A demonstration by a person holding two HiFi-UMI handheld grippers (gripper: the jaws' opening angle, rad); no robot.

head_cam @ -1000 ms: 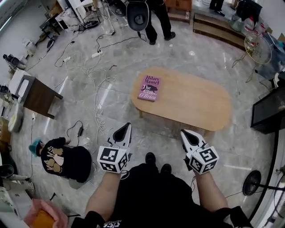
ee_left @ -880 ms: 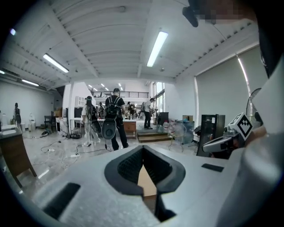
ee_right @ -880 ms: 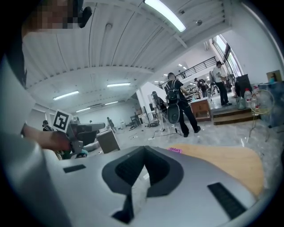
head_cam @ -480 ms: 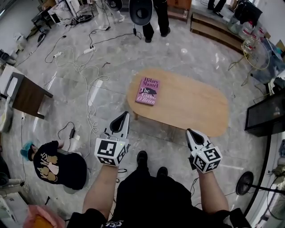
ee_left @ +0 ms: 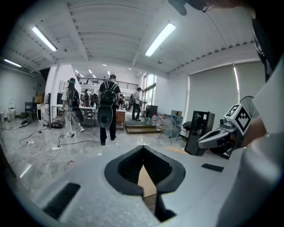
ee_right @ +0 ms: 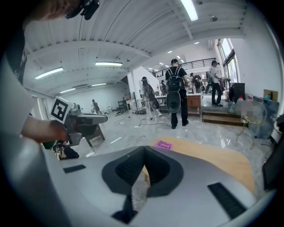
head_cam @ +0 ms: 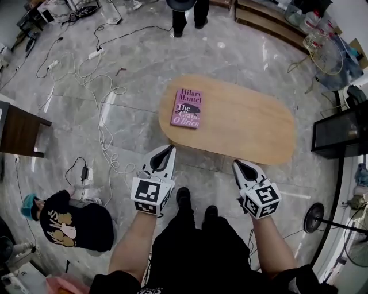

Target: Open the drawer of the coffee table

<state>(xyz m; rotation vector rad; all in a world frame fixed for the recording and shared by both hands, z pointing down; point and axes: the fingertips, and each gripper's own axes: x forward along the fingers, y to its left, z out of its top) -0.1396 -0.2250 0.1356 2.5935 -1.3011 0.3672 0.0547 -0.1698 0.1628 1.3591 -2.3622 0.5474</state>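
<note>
The left hand-held gripper (head_cam: pixel 168 149) is held with its jaws pressed together and nothing between them; the right hand-held gripper (head_cam: pixel 237 165) is likewise closed and empty. Both are pointed forward and somewhat downward at the near long edge of the coffee table (head_cam: pixel 253 123), which lies just ahead of them. The left tip is held just short of the table's near left corner, and the right tip just short of the middle of the near edge; neither is seen to touch it. The drawer cannot be made out (only the oval wooden tabletop is shown from above).

Both bare forearms are stretched forward from the body, roughly parallel, with the person's black shoes (head_cam: pixel 195 204) between them on the marble floor (head_cam: pixel 132 57).

A pink book (head_cam: pixel 187 108) lies flat at the table's left end, well beyond the left tip. White cables (head_cam: pixel 103 97) are strewn over the floor to the left of the table, and a black printed bag (head_cam: pixel 77 221) lies further to the near left. A black cabinet (head_cam: pixel 339 131) stands off the table's right end, and a standing person's legs (head_cam: pixel 187 14) are seen beyond its far side.
</note>
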